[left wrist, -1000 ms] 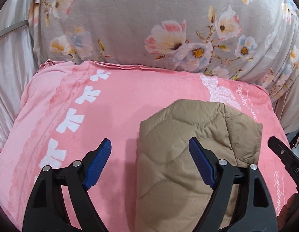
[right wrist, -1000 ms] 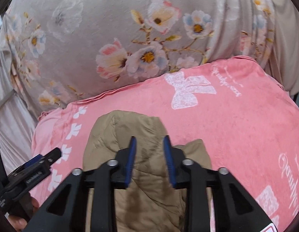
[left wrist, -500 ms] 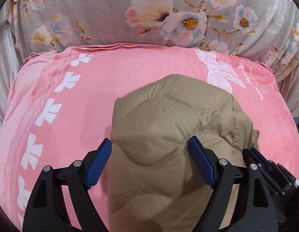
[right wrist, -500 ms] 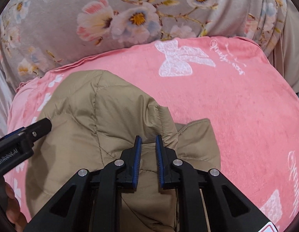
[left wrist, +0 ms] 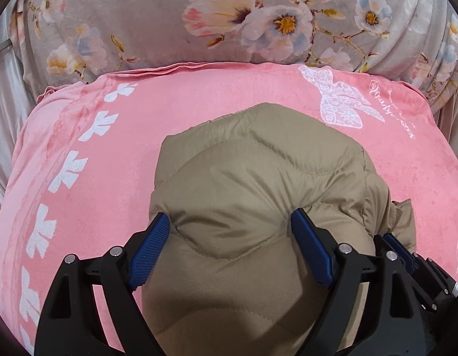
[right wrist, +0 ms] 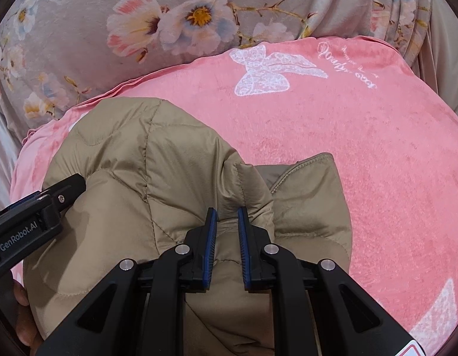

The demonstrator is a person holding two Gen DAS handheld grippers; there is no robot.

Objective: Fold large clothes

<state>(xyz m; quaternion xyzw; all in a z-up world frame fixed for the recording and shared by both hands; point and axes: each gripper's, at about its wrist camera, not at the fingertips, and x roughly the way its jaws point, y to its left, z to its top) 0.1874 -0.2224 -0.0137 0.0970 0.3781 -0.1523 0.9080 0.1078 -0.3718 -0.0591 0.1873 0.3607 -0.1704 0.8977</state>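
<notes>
Item count: one tan quilted jacket [left wrist: 258,184], one pink blanket [left wrist: 199,95], one floral quilt [left wrist: 140,14], two grippers: left gripper [left wrist: 229,249], right gripper [right wrist: 227,237].

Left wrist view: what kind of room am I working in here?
Most likely a bedroom, on a bed. The tan jacket lies on a soft pink blanket, with a floral quilt bunched behind it. No walls or furniture show, so this is a guess.

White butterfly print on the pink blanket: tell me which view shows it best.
The right wrist view: the white butterfly print lies fully open on the pink blanket, larger and more central. The left wrist view shows the print too, smaller, beyond the tan quilted jacket.
</notes>
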